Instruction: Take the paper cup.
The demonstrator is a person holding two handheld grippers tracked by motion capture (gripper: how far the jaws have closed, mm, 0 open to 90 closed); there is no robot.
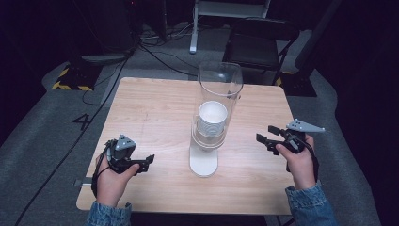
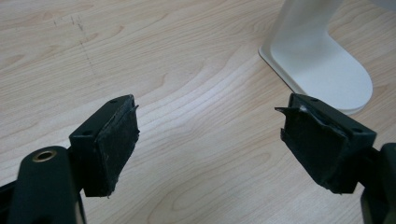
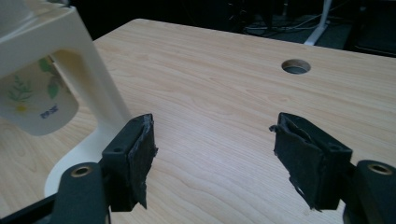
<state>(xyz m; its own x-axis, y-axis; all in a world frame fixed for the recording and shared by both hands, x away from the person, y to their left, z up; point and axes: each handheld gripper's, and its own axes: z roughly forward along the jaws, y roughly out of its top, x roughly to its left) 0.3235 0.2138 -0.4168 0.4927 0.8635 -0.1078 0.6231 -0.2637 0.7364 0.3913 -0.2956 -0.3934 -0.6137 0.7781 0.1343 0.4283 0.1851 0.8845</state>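
Note:
A cup dispenser stands mid-table: a clear tube [image 1: 219, 87] on a white stand with a flat base [image 1: 203, 162]. A stack of white paper cups [image 1: 212, 117] sits inside the tube. The lowest cup [image 3: 35, 100], printed with leaves, hangs out under the stand. My left gripper [image 1: 147, 163] rests at the near left, open, nothing between its pads [image 2: 116, 144]; the white base [image 2: 327, 65] lies just ahead to its right. My right gripper [image 1: 266, 133] hovers at the right, open and empty, pointing toward the dispenser.
The wooden table [image 1: 155, 108] has a round cable hole [image 3: 296, 66] near its far side. Beyond the table are a dark chair [image 1: 259, 44], cables on the grey floor and a yellow-black marked foot [image 1: 70, 77].

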